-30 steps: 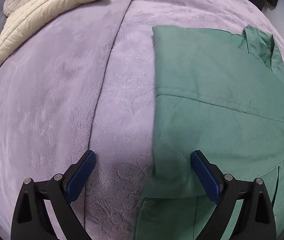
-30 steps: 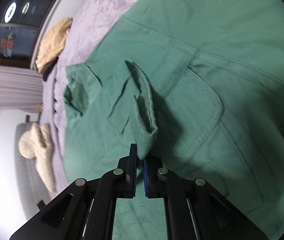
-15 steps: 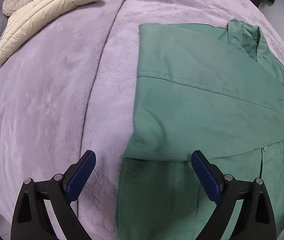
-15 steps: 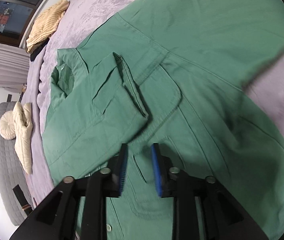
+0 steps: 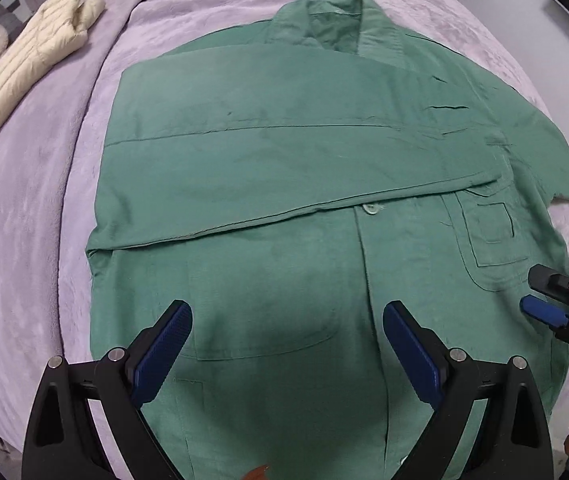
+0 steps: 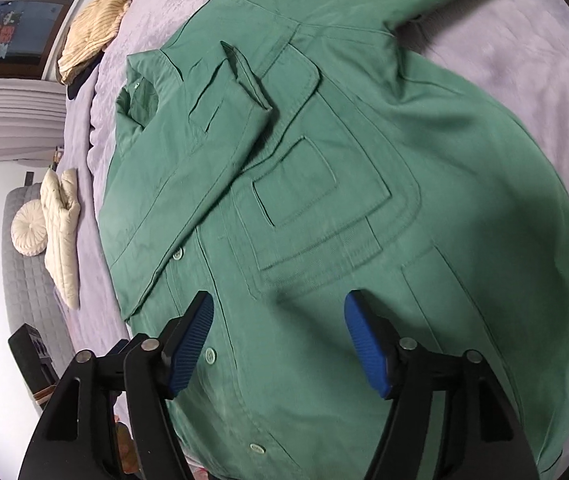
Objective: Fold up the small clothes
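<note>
Bare bed (image 5: pixel 36 208) lies open to the left of the green shirt (image 5: pixel 284 152), up to the cream jacket (image 5: pixel 24 68) near the far-left edge. On the right, the right hand-held gripper (image 5: pixel 540 300) (fingers spread) hovers over the shirt's pocket side. A tan garment (image 6: pixel 96 28) sits well beyond the collar.

Surface: bed, lilac plush blanket (image 5: pixel 36 208) | centre: green shirt (image 5: pixel 284 208), spread flat | far left of shirt: cream quilted jacket (image 5: pixel 16 68) | beyond collar: tan knit garment (image 6: pixel 94 28)
</note>
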{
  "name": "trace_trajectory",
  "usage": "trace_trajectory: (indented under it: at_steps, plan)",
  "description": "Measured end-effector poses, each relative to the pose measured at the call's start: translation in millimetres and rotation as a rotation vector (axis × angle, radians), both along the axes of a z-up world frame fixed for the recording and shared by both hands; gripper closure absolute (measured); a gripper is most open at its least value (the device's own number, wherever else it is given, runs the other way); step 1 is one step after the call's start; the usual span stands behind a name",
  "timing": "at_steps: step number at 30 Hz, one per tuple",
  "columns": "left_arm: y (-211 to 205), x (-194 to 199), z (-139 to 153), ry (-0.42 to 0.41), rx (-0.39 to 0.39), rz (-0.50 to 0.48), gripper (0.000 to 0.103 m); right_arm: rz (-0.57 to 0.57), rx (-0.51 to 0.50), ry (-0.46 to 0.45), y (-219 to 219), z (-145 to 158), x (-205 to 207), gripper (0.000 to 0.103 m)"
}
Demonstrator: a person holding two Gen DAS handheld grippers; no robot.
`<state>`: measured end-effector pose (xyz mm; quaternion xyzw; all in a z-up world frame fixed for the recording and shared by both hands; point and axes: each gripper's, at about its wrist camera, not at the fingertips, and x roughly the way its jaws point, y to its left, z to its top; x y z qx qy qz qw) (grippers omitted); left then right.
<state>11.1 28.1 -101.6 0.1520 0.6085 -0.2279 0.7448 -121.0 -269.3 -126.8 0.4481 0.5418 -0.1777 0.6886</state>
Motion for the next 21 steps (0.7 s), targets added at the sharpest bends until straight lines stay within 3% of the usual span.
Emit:
trace_trajectory:
  at_steps: [2, 3, 6, 9, 15, 21]
  plan:
    - [-10.2, -7.1, 4.0, -0.017, 0.003, -0.032, 0.006, -0.003, 0.004, -0.007, -4.7, 4.2, -3.8, 0.024]
    - [-15.9, -8.2, 3.9, -0.015, 0.002, -0.045, 0.000, -0.004, 0.002, -0.009, -7.3, 6.5, -5.0, 0.024]
    - [-34.2, -9.4, 5.1, -0.005, -0.003, -0.065, 0.000, -0.004, -0.008, -0.029, -18.1, 15.3, -9.9, 0.023]
    - [-48.5, -12.4, 8.1, -0.019, 0.046, -0.081, 0.000, -0.005, -0.019, -0.043, -30.1, 23.2, -14.4, 0.022]
    - [-78.0, -19.0, -0.5, 0.038, 0.077, -0.091, 0.000, -0.053, -0.024, -0.074, -62.7, 35.5, -32.9, 0.022]
    - [-114.5, -24.8, -9.4, 0.031, 0.092, -0.140, 0.000, -0.133, -0.050, -0.113, -116.4, 49.0, -57.4, 0.022]
